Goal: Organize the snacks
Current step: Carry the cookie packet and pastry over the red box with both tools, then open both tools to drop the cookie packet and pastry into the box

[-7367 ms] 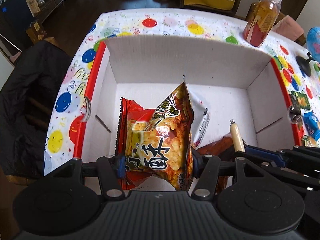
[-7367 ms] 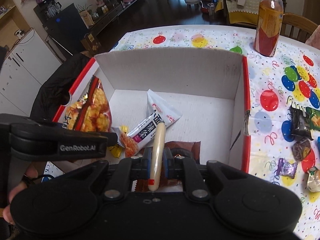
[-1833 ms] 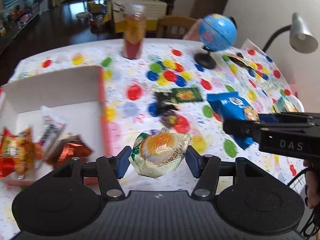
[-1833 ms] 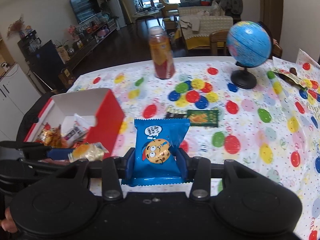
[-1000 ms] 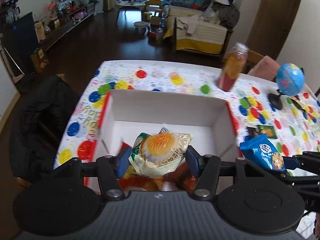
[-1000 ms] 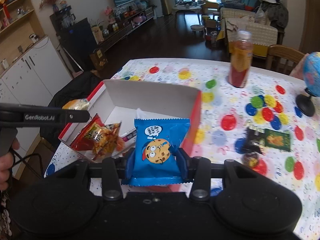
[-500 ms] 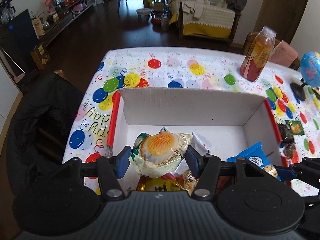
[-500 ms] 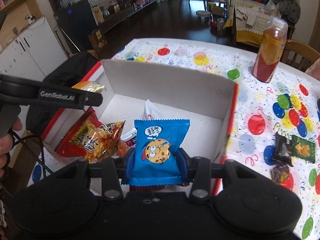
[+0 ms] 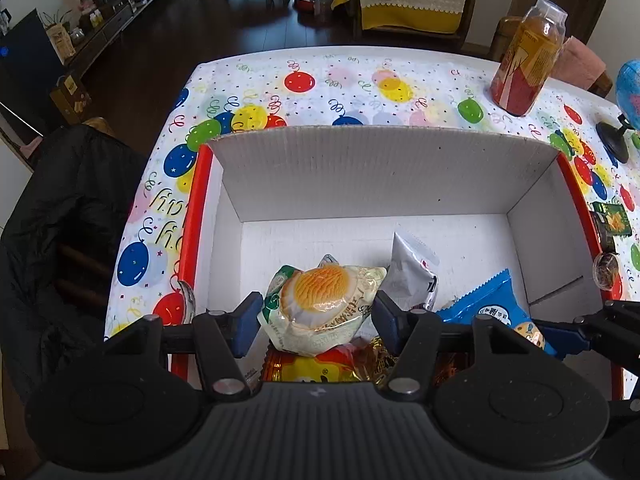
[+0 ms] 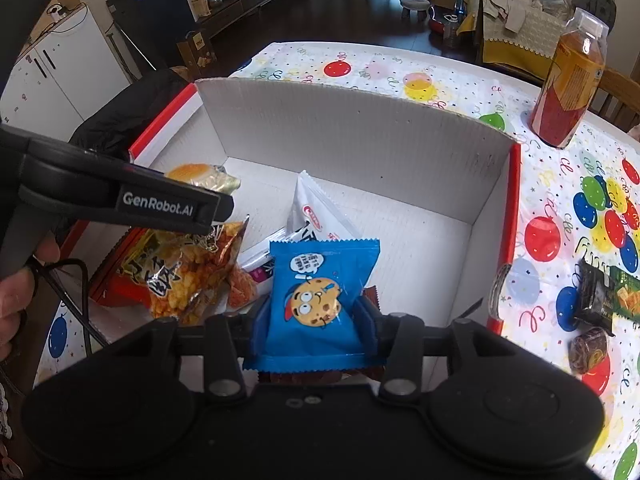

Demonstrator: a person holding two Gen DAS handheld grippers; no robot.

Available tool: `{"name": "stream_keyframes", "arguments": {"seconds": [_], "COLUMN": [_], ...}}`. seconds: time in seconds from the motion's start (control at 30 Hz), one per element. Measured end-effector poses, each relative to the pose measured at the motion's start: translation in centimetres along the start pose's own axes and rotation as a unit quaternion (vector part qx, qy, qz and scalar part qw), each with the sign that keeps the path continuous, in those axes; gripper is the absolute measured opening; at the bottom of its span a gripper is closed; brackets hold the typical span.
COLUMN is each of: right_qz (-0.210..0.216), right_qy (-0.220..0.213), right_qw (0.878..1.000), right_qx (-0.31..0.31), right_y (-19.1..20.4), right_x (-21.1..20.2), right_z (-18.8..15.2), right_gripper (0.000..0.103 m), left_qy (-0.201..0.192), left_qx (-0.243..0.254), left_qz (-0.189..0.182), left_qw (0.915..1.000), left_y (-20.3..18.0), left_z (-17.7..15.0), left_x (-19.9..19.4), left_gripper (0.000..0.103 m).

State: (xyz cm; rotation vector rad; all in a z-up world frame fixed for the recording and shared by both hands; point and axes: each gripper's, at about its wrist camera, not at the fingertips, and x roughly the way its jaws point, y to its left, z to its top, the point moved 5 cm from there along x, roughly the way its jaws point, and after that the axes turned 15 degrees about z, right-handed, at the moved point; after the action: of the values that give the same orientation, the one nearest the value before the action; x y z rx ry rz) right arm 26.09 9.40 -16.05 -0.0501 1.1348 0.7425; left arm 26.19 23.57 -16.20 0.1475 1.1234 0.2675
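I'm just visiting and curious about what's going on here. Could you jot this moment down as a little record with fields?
Setting: table with a balloon-print cloth
Container: open cardboard box with red outer sides
Left gripper: holds a clear-wrapped pastry over the box
Right gripper: jaws opening, blue cookie packet between them, over the box
Already in box: red-and-gold snack bag, white packet
Still on the cloth: green-and-dark wrapped snacks, a round sweet
Also there: juice bottle
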Motion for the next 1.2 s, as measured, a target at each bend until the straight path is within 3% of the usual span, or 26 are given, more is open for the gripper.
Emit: {"name": "stream_keyframes", "arguments": {"seconds": [0.07, 0.23, 0.4, 0.67, 0.9, 1.0, 1.2], "right_qz": [0.000, 0.001, 0.005, 0.001, 0.006, 0.009, 0.012], "right_qy": [0.000, -0.005, -0.018, -0.046, -0.071, -0.082, -0.102], "right_qw": [1.000, 1.000, 1.000, 0.999, 0.997, 0.996, 0.995], "right_qx": [-0.003, -0.005, -0.010, -0.020, -0.014, -0.013, -0.014], "right_y": [0.1, 0.2, 0.8, 1.8, 2.2, 2.3, 2.3], "right_x": [0.0, -0.3, -1.3, -3.7, -6.4, -7.5, -9.8], "right_z": [0.0, 0.0, -0.2, -0.5, -1.2, -1.6, -2.4], "right_gripper": [0.045, 0.066, 0.079, 0.086, 0.089, 0.103, 0.103], "left_qy": [-0.002, -0.005, -0.018, -0.030, -0.049, -0.054, -0.068], "left_qx": [0.002, 0.006, 0.007, -0.007, -0.017, -0.024, -0.032], "left_qz": [0.006, 0.007, 0.014, 0.009, 0.005, 0.000, -0.010], "left_qw": [1.0000, 0.9999, 0.9997, 0.9995, 0.9986, 0.9983, 0.9971], "left_y": [0.0, -0.2, -0.1, 0.5, 1.2, 1.4, 1.1], "left_z": [-0.1, -0.1, -0.5, -1.4, -2.4, -2.9, -3.8], "left_x": [-0.1, -0.5, -1.5, -3.6, -6.1, -7.2, -9.4], "left_gripper": [0.059, 0.060, 0.063, 0.072, 0.072, 0.077, 0.079]}}
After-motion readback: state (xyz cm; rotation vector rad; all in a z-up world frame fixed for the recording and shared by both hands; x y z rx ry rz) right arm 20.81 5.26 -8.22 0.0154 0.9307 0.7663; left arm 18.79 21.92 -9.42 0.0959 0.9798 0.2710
